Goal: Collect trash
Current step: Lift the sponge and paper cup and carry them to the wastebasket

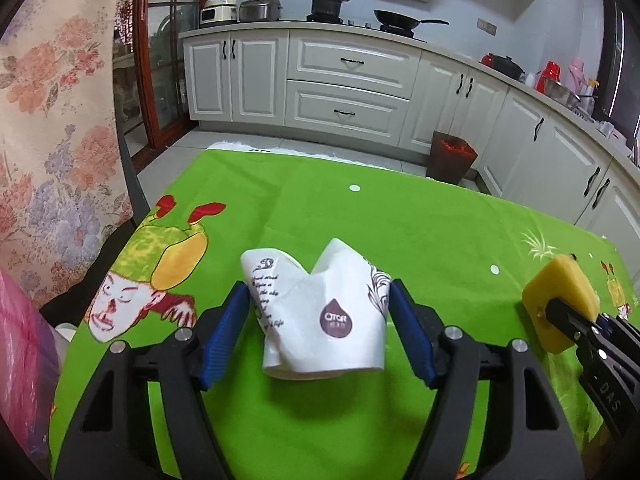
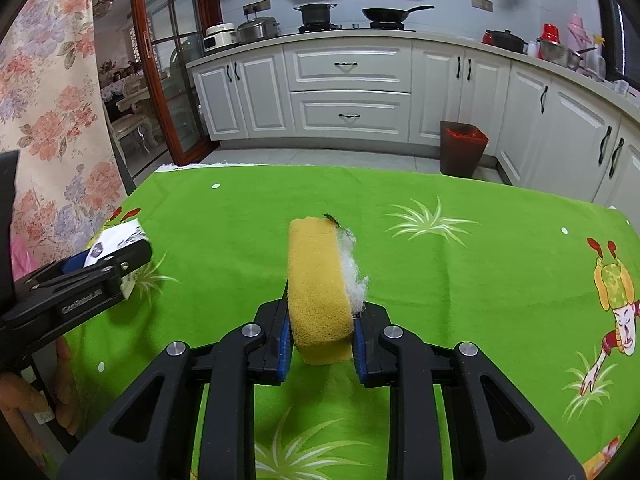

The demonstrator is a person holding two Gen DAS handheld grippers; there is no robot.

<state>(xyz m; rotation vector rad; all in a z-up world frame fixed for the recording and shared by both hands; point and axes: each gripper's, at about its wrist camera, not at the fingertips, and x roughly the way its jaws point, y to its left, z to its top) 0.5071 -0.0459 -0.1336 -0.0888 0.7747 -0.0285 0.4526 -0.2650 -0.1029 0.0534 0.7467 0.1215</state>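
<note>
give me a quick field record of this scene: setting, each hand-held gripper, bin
setting: kitchen, table with green cloth
left hand-held gripper: pads against a crumpled white paper cup
right hand-held gripper: shut on a yellow sponge, white fluff on its side
bin: dark trash bin on the floor beyond the table, by the cabinets

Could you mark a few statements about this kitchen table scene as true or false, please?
1. The right gripper grips a yellow sponge. True.
2. The crumpled paper cup sits between the left gripper's blue pads. True.
3. The tablecloth is plain blue. False: it is green with cartoon figures and grass prints.
4. The dark bin stands on the table. False: it stands on the floor by the white cabinets.
5. A black wok sits on the stove. True.
</note>
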